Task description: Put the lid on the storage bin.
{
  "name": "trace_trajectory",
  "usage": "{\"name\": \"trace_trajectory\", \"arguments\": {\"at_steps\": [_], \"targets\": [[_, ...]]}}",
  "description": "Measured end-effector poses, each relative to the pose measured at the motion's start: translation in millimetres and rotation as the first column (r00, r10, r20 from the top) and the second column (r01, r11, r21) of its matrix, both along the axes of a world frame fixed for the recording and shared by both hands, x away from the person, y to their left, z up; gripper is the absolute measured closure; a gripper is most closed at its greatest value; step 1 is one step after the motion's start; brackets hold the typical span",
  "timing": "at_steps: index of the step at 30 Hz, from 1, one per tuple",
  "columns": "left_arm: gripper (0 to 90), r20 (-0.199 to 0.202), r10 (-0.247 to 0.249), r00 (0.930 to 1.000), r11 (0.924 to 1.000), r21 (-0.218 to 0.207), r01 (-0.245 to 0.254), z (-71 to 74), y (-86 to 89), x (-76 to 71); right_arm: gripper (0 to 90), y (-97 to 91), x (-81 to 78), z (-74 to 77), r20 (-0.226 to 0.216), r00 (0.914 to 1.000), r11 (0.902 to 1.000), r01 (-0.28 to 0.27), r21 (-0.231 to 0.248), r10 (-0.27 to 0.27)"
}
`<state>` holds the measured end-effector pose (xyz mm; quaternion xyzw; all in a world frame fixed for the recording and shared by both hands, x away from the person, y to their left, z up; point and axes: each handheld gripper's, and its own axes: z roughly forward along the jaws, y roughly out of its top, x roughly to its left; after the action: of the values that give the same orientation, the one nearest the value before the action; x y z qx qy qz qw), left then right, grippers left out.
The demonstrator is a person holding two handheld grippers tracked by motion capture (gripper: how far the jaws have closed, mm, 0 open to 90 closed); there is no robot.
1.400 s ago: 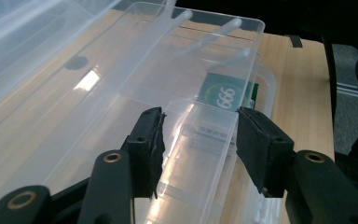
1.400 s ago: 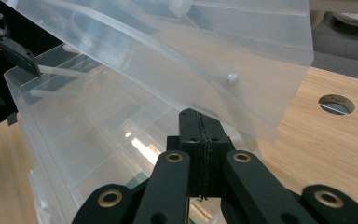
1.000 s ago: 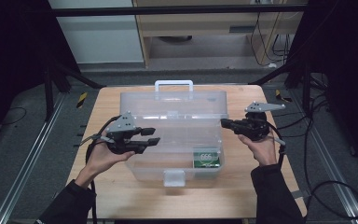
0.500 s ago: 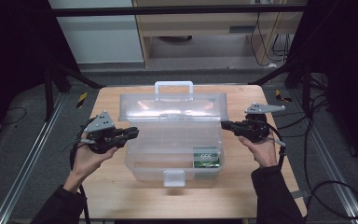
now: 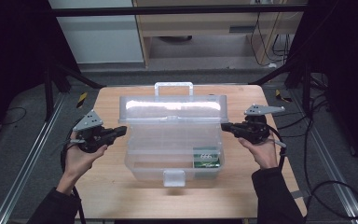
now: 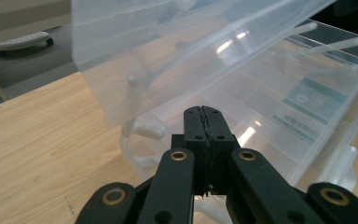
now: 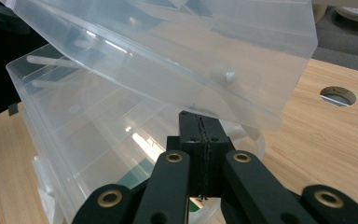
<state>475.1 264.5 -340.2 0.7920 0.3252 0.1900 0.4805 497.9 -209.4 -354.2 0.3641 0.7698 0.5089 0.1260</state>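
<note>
Clear box (image 5: 172, 140) between both hand-held grippers

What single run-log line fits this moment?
left gripper: shut, empty | right gripper: shut, under lid edge | clear box: lid half open
</note>
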Motion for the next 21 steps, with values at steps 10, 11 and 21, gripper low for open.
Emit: {"name": "trace_trajectory", "arguments": {"at_steps": [10, 11, 21], "targets": [[89.4, -0.013, 0.000, 0.9999, 0.9999, 0.013, 0.000, -5.9, 2.3, -1.6, 90.0, -2.3, -10.4, -5.4, -0.002, 1.0000, 0.9999, -0.006, -0.013, 0.006], [89.3, -0.015, 0.000, 0.9999, 0.9999, 0.011, 0.001, -6.7, 2.7, -2.2, 90.0, -2.9, -12.2, -5.7, -0.001, 1.0000, 0.9999, -0.006, -0.015, 0.006], [88.3, -0.035, 0.010, 0.9994, 0.9988, 0.048, -0.008, -24.5, 10.0, -11.5, 90.0, -4.5, -29.3, -16.7, 0.002, 1.0000, 0.9990, -0.006, -0.043, 0.006]]}}
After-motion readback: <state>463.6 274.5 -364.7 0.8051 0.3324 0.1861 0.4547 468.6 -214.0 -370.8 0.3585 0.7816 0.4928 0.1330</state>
